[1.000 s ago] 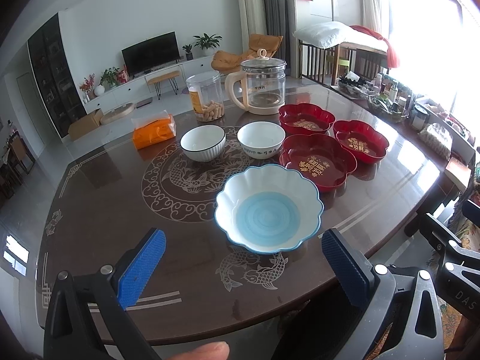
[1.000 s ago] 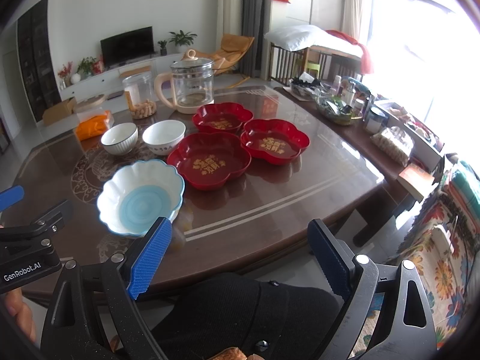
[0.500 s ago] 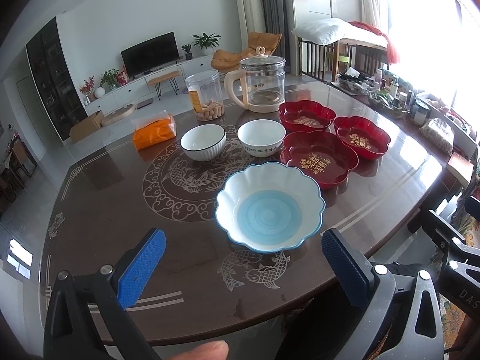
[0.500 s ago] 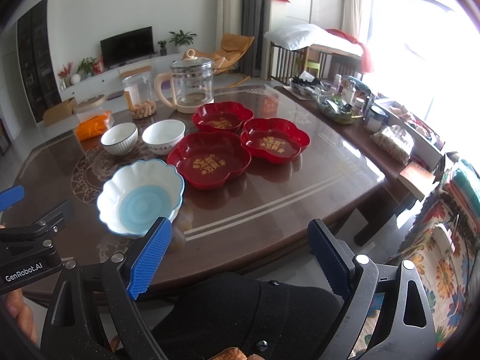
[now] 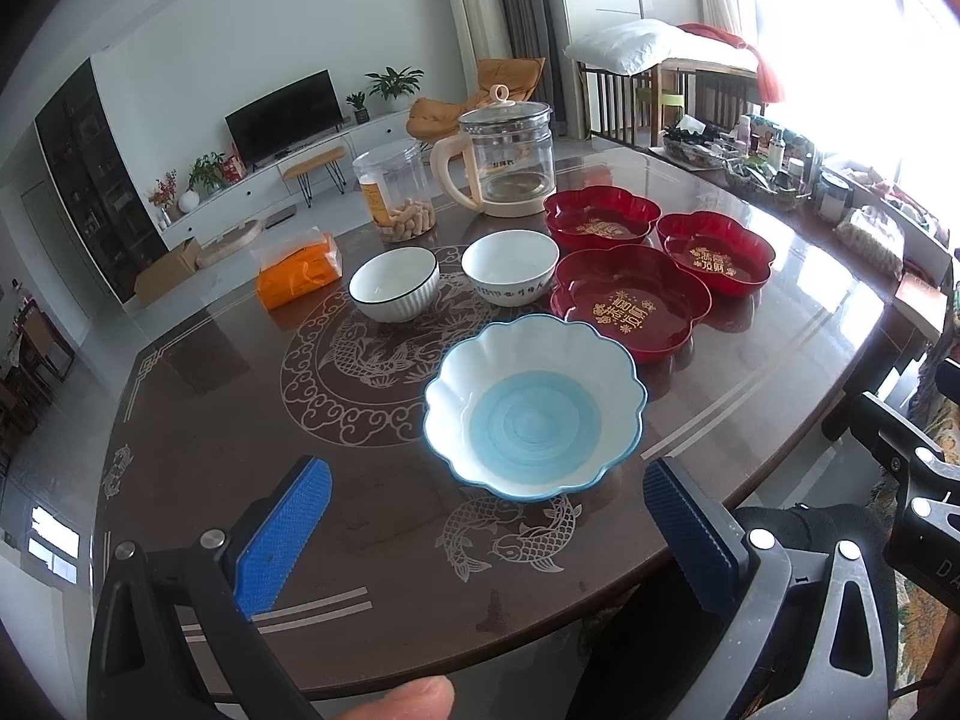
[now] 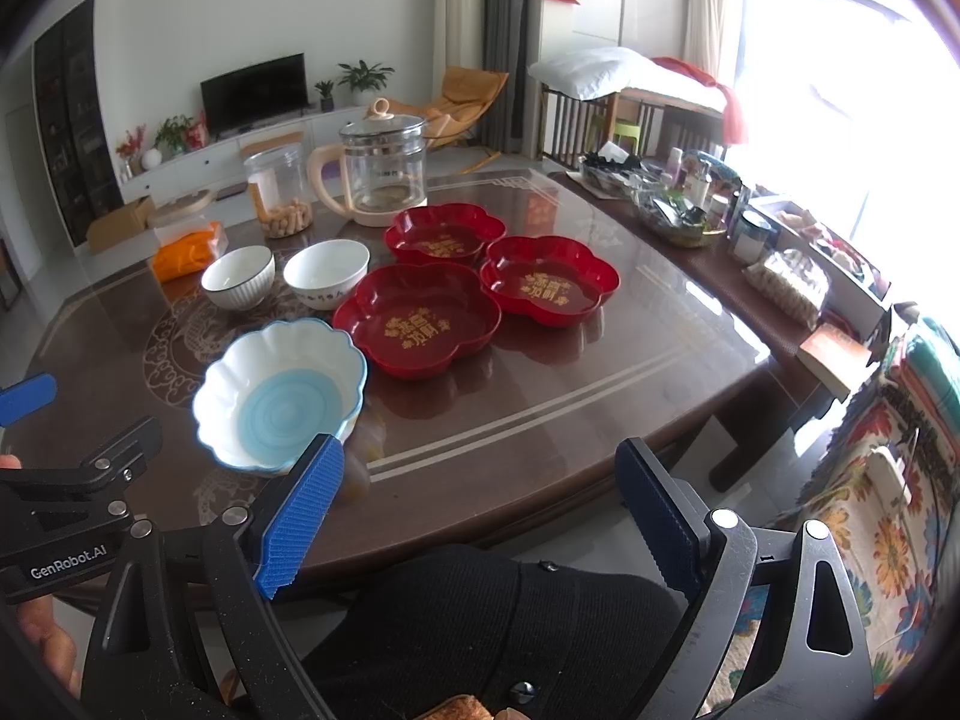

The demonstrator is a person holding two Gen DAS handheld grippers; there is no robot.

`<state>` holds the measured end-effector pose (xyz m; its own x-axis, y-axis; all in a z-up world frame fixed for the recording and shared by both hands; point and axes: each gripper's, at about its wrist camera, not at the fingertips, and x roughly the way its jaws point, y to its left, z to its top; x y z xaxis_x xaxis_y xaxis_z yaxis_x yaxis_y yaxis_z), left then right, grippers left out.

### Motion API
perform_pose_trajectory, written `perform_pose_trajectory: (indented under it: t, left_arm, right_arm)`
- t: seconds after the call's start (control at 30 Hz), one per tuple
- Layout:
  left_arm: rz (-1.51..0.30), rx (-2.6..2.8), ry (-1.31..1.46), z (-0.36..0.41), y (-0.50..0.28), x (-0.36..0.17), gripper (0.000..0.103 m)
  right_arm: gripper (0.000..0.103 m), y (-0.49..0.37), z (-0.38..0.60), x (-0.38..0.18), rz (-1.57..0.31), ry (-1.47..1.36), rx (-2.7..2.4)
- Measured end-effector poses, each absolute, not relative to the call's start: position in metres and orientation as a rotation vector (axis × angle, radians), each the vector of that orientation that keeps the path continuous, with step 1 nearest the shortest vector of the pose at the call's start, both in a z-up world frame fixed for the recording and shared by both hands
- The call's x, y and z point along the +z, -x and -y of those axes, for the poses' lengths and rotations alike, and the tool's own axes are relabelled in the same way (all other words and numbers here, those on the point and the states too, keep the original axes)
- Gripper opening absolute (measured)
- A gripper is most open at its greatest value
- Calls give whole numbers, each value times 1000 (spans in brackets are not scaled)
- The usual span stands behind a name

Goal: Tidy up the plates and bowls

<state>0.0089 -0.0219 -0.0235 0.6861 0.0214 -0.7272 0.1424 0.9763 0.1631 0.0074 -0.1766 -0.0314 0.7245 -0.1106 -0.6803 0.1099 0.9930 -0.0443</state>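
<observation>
A scalloped white bowl with a blue centre (image 5: 534, 408) (image 6: 282, 396) sits on the dark table (image 5: 204, 456) nearest me. Behind it stand a ribbed white bowl (image 5: 394, 284) (image 6: 239, 277) and a plain white bowl (image 5: 510, 267) (image 6: 327, 273). Three red flower-shaped plates (image 5: 630, 300) (image 6: 420, 319) cluster to the right, one at the back (image 5: 600, 219) (image 6: 444, 234) and one far right (image 5: 717, 252) (image 6: 549, 280). My left gripper (image 5: 480, 516) hangs open just short of the scalloped bowl, empty. My right gripper (image 6: 480, 501) is open and empty over the table's near edge.
A glass kettle (image 5: 507, 159), a clear jar of snacks (image 5: 396, 192) and an orange packet (image 5: 297, 267) stand at the table's back. Clutter lines a side table (image 6: 690, 210) on the right. A person's dark-clad lap (image 6: 480, 630) lies below the right gripper.
The left wrist view has crept slightly nearer the scalloped bowl. Both grippers remain open and empty; the dishes have not moved.
</observation>
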Motion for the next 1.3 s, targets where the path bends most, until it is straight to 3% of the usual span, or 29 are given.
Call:
perform_pose_trajectory:
  t: [1.3]
  left_arm:
    - [-842,-86,-146,18,-23,-19,103]
  right_arm:
    - [94,-12,199,-33,-763,-55,-128]
